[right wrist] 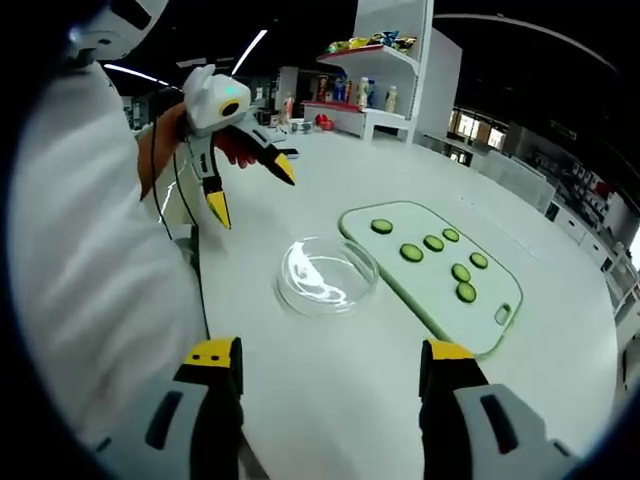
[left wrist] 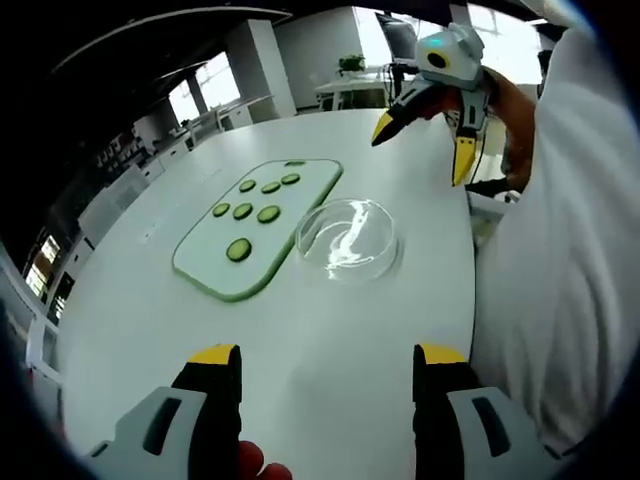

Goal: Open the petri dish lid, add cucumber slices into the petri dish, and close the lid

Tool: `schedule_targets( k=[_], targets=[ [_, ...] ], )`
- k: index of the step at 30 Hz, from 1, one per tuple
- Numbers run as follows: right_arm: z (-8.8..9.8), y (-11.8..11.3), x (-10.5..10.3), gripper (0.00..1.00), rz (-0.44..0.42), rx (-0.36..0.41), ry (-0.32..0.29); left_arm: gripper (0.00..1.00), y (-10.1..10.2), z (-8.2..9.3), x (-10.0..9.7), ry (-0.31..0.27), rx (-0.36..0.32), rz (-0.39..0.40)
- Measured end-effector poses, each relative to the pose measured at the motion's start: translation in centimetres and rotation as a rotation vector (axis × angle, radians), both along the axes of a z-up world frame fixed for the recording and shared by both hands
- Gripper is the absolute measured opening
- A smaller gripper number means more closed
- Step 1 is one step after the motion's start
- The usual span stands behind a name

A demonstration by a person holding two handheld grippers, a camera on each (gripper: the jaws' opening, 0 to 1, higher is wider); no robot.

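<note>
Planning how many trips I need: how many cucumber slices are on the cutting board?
7 cucumber slices, all on the green cutting board beside the petri dish: one alone at one end, six in two loose rows towards the handle-hole end. None appears hidden.

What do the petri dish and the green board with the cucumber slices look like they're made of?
The petri dish looks like clear glass or hard plastic: the table shows through it and it throws bright glints. The board looks like smooth pale plastic with a darker green rim, though its finish is hard to judge.
</note>
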State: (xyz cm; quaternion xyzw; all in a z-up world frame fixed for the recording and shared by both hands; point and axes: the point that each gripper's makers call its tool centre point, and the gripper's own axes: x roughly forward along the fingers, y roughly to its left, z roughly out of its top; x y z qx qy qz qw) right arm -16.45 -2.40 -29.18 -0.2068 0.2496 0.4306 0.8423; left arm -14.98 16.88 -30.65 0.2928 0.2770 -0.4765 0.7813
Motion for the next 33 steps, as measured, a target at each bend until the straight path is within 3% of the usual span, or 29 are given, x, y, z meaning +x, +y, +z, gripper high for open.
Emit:
schedule_targets(
  k=[2,3,6,33],
  targets=[
    [0.3,0.3,-0.2,0.71,0.006,0.020,0.012,0.68,-0.1,-0.1,-0.3,0.009,-0.003,-0.013],
    [0.9,1.0,-0.3,0.71,0.023,0.067,0.011,0.68,-0.4,0.0,-0.6,0.012,-0.010,-0.030],
    [1.5,1.2,-0.3,0.71,0.028,0.084,0.005,0.68,-0.9,0.3,-1.1,0.012,-0.026,-0.060],
    [-0.3,1.3,-0.2,0.70,0.062,0.080,0.037,0.68,-1.2,-0.2,-1.1,0.014,-0.006,-0.081]
  ],
)
